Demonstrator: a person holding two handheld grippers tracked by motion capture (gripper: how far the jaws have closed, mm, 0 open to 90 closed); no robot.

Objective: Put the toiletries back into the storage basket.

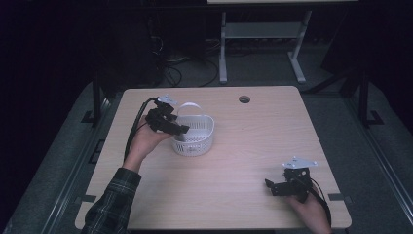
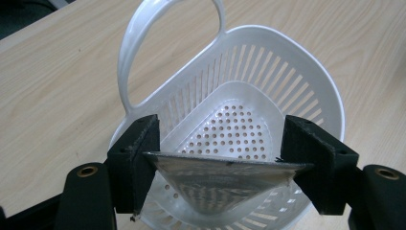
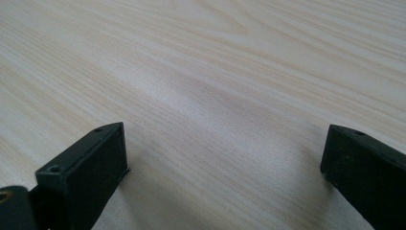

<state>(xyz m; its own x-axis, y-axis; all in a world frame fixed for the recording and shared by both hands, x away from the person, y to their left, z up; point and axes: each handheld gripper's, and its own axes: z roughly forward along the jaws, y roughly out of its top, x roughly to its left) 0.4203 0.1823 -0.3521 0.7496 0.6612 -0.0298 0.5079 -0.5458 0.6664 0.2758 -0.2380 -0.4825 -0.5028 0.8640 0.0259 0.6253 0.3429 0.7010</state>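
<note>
A white slotted plastic basket [image 1: 196, 140] with a looped handle [image 2: 143, 33] stands on the left half of the wooden table [image 1: 258, 141]. My left gripper [image 1: 182, 129] hangs over the basket's near rim, and its pads are pressed on the two ends of a flat silvery packet [image 2: 220, 179]. In the left gripper view the packet spans the jaws of the left gripper [image 2: 221, 143] above the basket's perforated floor [image 2: 234, 132]. My right gripper [image 1: 269, 185] sits low near the table's front right corner. In its own view the right gripper [image 3: 225, 153] has its jaws wide apart over bare wood.
A round cable hole [image 1: 244, 99] sits near the table's far edge. Beyond the table stand a white desk frame [image 1: 263, 34] and loose cables on the dark floor. Wood stretches between the basket and the right hand.
</note>
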